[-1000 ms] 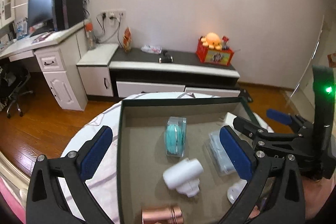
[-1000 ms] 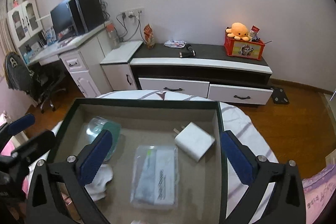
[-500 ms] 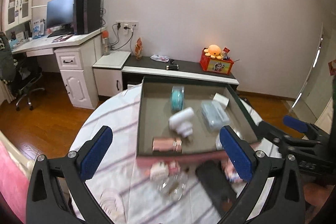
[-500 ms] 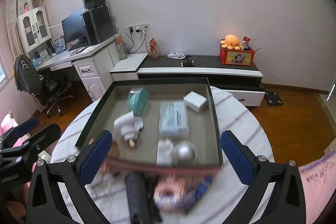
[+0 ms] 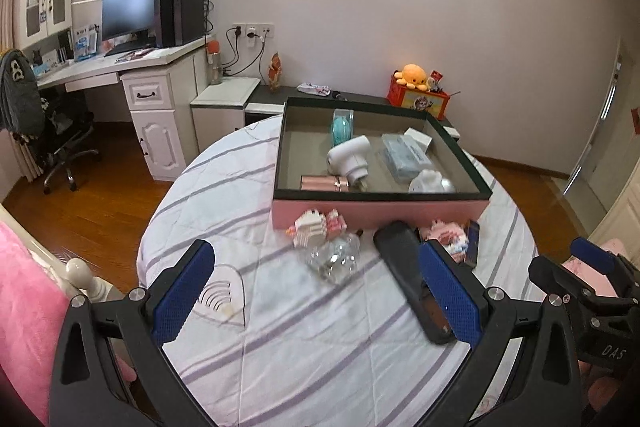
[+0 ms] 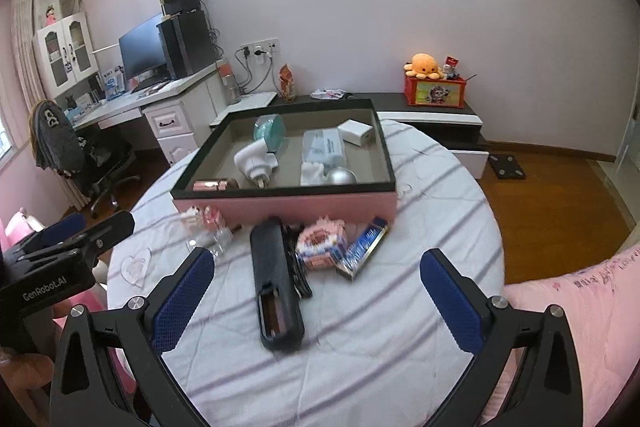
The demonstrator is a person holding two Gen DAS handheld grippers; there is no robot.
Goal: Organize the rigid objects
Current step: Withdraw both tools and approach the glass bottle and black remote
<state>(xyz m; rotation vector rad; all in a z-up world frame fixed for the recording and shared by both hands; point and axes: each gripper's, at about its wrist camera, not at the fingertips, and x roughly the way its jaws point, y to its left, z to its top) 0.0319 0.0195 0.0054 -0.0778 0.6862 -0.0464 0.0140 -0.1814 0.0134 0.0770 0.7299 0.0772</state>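
Round and draped in a white quilted cloth with thin lilac stripes, the table [image 6: 400, 347] stands in a room with pale walls and glossy wood flooring. Toward its far side sits a shallow rectangular box [image 6: 288, 205] with matte pink outer walls, a dark rim and a dull grey-beige lining. Inside lie a smooth white plug adapter [image 6: 256, 161], a round teal disc in a clear case [image 6: 270, 133], a soft clear-wrapped packet [image 6: 324, 147], a square white charger [image 6: 356, 131], a rose-metal tube [image 6: 214, 185], a shiny silver ball [image 6: 342, 177] and a small white lumpy piece [image 6: 312, 173].

Just in front of the box, on the cloth, lie a long black case [image 6: 276, 283] with rounded ends, a pink-and-white brick model [image 6: 322, 243], a second smaller brick model [image 5: 316, 225], a glossy blue flat packet [image 6: 362, 245] and a crumpled clear plastic piece [image 5: 334, 259].

Both tools hover above the near side of the table, touching nothing. The left gripper [image 5: 316, 297] has its blue, dimpled rubber pads spread wide and empty. The right gripper [image 6: 316, 301] is likewise spread wide, nothing between its pads, with the case below the gap.
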